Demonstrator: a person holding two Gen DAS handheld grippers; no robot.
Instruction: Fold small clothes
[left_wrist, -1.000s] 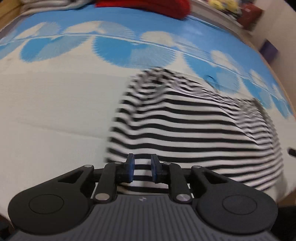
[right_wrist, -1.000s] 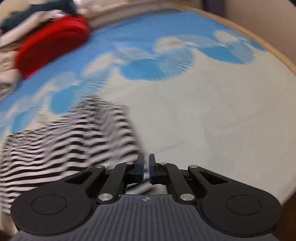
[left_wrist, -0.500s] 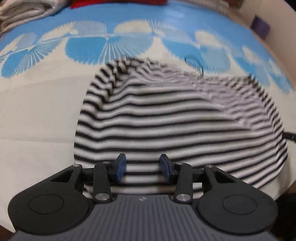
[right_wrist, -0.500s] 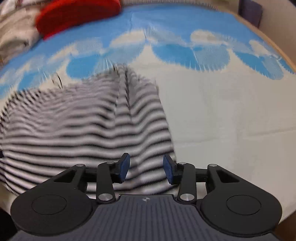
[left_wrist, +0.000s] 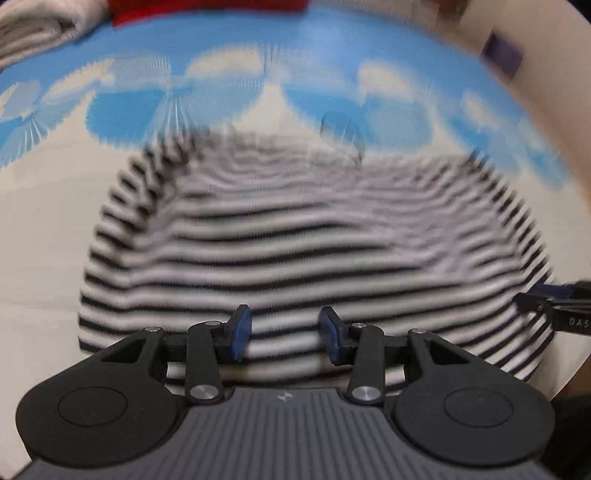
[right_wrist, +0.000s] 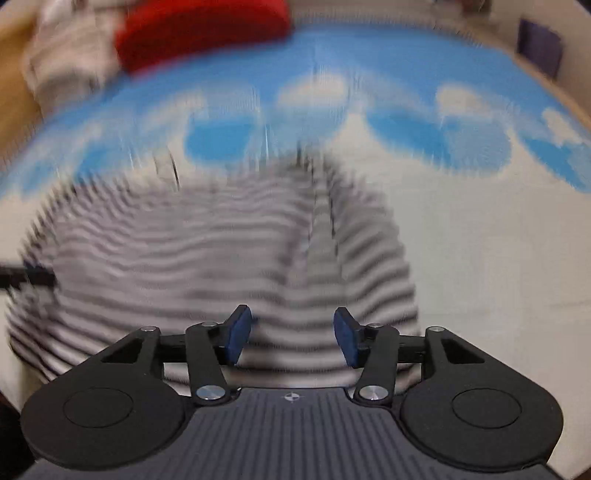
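A black-and-white striped garment (left_wrist: 295, 240) (right_wrist: 221, 251) lies spread flat on the blue-and-cream patterned bedcover (left_wrist: 44, 206) (right_wrist: 498, 240). My left gripper (left_wrist: 284, 332) hovers over the garment's near hem, open, with nothing pinched between its blue pads. My right gripper (right_wrist: 291, 334) is over the near hem too, toward the garment's right side; its jaws are opening and hold nothing. Each gripper shows at the edge of the other's view: the right one (left_wrist: 554, 306), the left one (right_wrist: 26, 275). Both views are motion-blurred.
A red cushion (right_wrist: 203, 29) (left_wrist: 207, 9) and a pile of pale folded fabric (right_wrist: 62, 62) (left_wrist: 33, 33) lie at the far side of the bed. A wooden bed edge (right_wrist: 554, 85) curves along the right, with a purple object (right_wrist: 539, 48) beyond.
Both grippers went from nearly shut to open and shifted along the garment's near hem toward its middle. The garment now lies flatter and fills more of both views.
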